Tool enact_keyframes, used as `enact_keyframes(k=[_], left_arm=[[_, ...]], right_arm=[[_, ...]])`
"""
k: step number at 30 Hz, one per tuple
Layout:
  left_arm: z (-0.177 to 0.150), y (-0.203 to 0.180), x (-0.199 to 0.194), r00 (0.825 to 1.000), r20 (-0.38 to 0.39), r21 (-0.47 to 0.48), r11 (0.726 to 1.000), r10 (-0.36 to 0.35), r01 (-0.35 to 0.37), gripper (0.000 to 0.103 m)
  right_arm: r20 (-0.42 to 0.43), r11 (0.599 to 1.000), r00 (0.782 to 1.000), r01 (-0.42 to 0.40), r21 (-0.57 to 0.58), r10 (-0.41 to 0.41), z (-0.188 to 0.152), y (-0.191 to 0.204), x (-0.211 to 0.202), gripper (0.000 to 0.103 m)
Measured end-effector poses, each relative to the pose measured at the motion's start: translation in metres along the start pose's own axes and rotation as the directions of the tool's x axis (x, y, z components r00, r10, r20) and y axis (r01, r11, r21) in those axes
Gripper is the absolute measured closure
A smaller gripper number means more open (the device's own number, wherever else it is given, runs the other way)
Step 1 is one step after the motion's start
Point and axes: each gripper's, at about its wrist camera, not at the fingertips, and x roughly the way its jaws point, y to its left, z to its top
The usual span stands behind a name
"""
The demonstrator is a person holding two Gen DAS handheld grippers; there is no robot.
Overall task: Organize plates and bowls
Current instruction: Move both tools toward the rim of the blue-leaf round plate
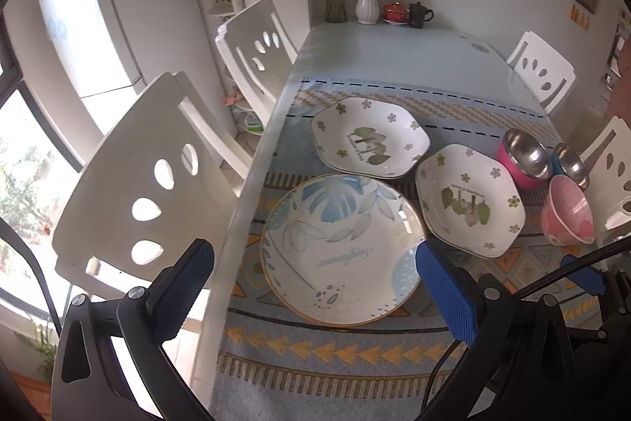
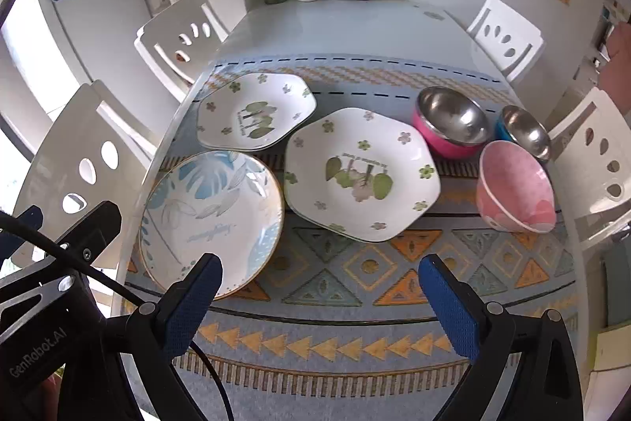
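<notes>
Left gripper (image 1: 313, 273): held spread wide above the round plate (image 1: 343, 249), nothing gripped.
Right gripper (image 2: 319, 281): spread wide over the mat (image 2: 355, 350), empty.
Plates: round plate at the table's left edge; two floral plates (image 2: 361, 174) (image 2: 256, 111) beside it, possibly overlapping.
Bowls: pink bowl (image 2: 516, 186) and two steel bowls (image 2: 451, 121) (image 2: 526, 131) clustered right.

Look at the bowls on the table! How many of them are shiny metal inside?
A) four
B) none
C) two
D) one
C: the steel-lined bowl with a pink outside and the smaller steel-lined bowl with a blue outside are shiny metal inside, while the pink ceramic bowl beside them is not.
</notes>
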Motion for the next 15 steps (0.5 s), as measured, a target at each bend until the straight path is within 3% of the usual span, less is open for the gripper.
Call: enact_keyframes(k=[4, 9, 15], left_arm=[[0.001, 0.011, -0.001, 1.000, 0.005, -0.025, 0.999, 0.027, -0.027, 0.001], [0.000, 0.024, -0.002, 0.998, 0.003, -0.048, 0.997, 0.059, -0.058, 0.001], [-0.004, 0.035, 0.002, 0.996, -0.016, -0.063, 0.994, 0.085, -0.086, 0.001]], right_arm=[[-0.037, 0.997, 0.996, -0.079, 0.004, 0.079, -0.001, 0.011, 0.008, 0.004], [-0.109, 0.977, 0.971, -0.212, 0.036, 0.215, -0.004, 0.029, 0.026, 0.004], [-0.144, 0.976, 0.966, -0.219, -0.011, 0.216, -0.007, 0.047, 0.034, 0.004]])
